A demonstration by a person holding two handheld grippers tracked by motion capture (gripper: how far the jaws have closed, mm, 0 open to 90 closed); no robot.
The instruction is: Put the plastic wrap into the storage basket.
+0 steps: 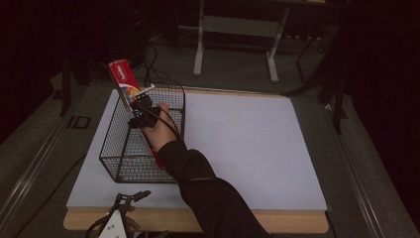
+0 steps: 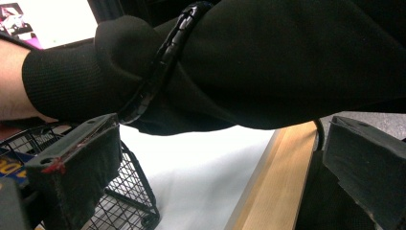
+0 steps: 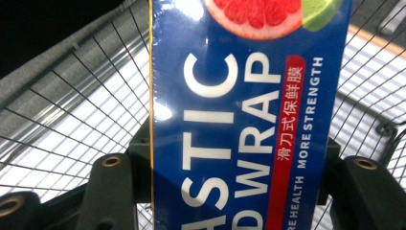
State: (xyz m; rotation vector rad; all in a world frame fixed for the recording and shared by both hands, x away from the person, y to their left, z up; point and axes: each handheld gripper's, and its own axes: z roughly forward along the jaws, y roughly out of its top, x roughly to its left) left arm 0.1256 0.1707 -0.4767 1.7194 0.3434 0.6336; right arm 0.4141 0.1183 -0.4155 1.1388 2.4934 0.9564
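The right gripper (image 1: 142, 110) clamps the plastic wrap box (image 3: 239, 134) between its jaws, tilted inside the wire basket (image 1: 111, 153); the box's lower end is hidden behind the sleeve (image 1: 198, 183).

Probably a lab: dark curtains (image 1: 29, 49), white-covered test table (image 1: 247, 148)

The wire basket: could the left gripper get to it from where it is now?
Probably yes. The left gripper sits open at the table's near edge, just in front of the wire basket, with bare white tabletop between them; the sleeve passes on its right.
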